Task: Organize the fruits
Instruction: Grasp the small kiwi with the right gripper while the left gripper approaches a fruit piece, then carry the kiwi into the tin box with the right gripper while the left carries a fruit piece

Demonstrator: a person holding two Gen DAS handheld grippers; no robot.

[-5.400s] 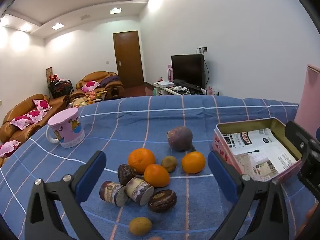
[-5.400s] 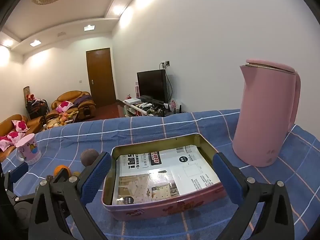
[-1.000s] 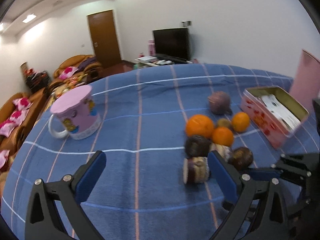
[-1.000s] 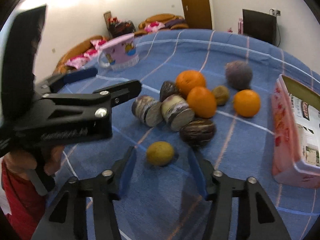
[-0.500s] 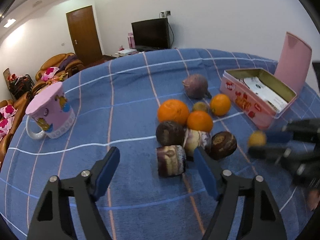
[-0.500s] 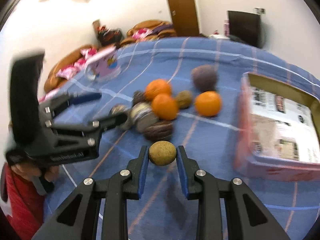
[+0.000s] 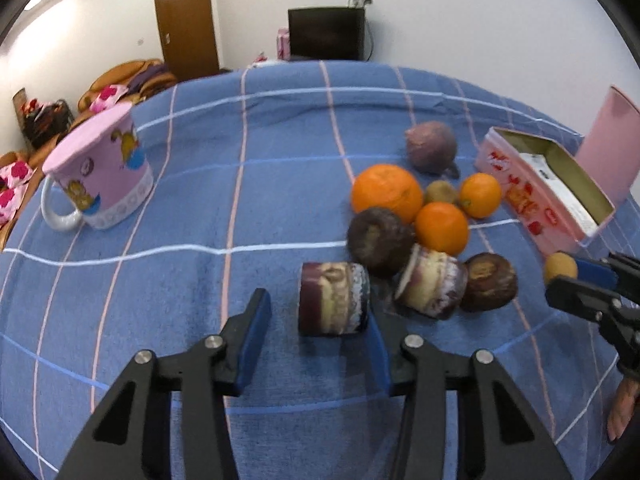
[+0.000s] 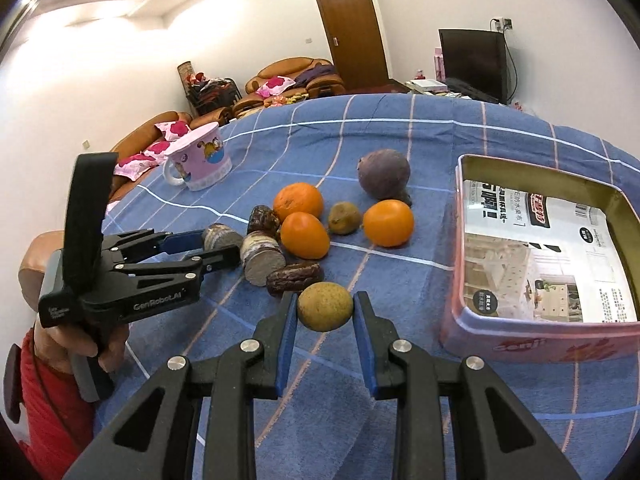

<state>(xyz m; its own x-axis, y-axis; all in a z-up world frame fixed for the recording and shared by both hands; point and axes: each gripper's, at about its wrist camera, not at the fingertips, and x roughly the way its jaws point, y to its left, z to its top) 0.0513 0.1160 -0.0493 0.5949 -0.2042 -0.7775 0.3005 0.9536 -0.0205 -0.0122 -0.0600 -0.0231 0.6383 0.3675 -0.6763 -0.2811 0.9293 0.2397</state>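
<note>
The right tool (image 8: 325,307) is clenched on a small yellow-brown fruit (image 8: 325,306), both blue pads pressing its sides, held clear above the blue checked table (image 8: 400,420) just beside the near wall of the open pink tin (image 8: 500,346), whose floor is lined with printed paper. The left tool (image 7: 316,330) has just been closing; its fingers (image 7: 251,332) flank a cut purple-and-cream fruit segment (image 7: 333,299) lying on its side. The right pad looks to touch the segment, while a gap shows at the left pad, so no grip is made. Behind it the remaining fruit is clustered: three oranges (image 7: 387,191), a second cut segment (image 7: 432,282), dark wrinkled fruits (image 7: 378,240) and a round purple fruit (image 7: 431,146). A pink mug (image 7: 100,178) stands well apart to the left.
</note>
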